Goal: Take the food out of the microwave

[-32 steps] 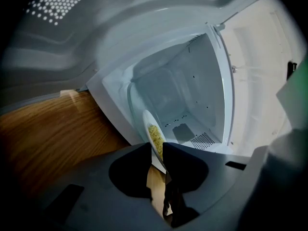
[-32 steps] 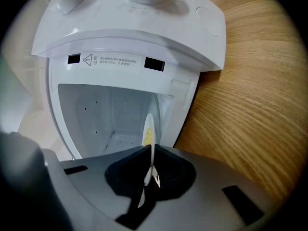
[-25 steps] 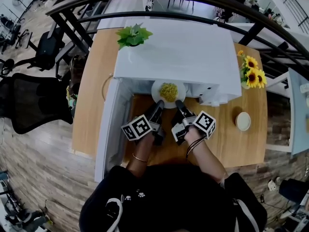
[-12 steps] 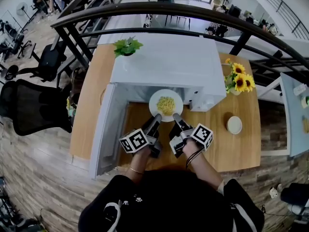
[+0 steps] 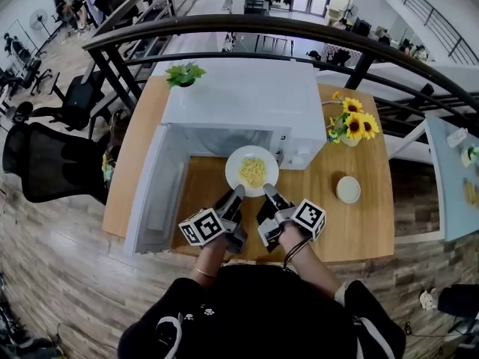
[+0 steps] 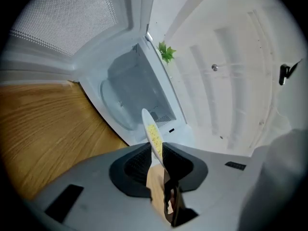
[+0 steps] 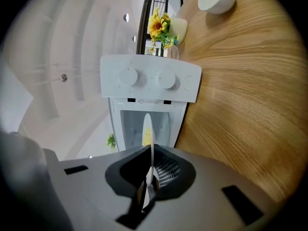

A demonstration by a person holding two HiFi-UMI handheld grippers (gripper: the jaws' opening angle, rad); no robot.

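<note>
A white plate (image 5: 251, 171) of yellow noodles (image 5: 252, 172) hangs over the wooden table (image 5: 359, 223) just in front of the open white microwave (image 5: 238, 103). My left gripper (image 5: 236, 194) is shut on the plate's near left rim and my right gripper (image 5: 266, 193) on its near right rim. In the left gripper view the plate (image 6: 153, 136) shows edge-on between the jaws, with the empty microwave cavity (image 6: 134, 93) behind it. In the right gripper view the plate's rim (image 7: 148, 143) is pinched between the jaws, in front of the microwave's knob panel (image 7: 149, 78).
The microwave door (image 5: 153, 193) stands swung open to the left. A small white bowl (image 5: 348, 189) and a vase of sunflowers (image 5: 350, 126) stand on the table at the right. A small green plant (image 5: 183, 74) sits at the microwave's far left corner. A black railing (image 5: 247, 28) runs behind.
Both grippers have drawn the plate back toward me, from the mouth of the microwave to fully outside it over the table.
</note>
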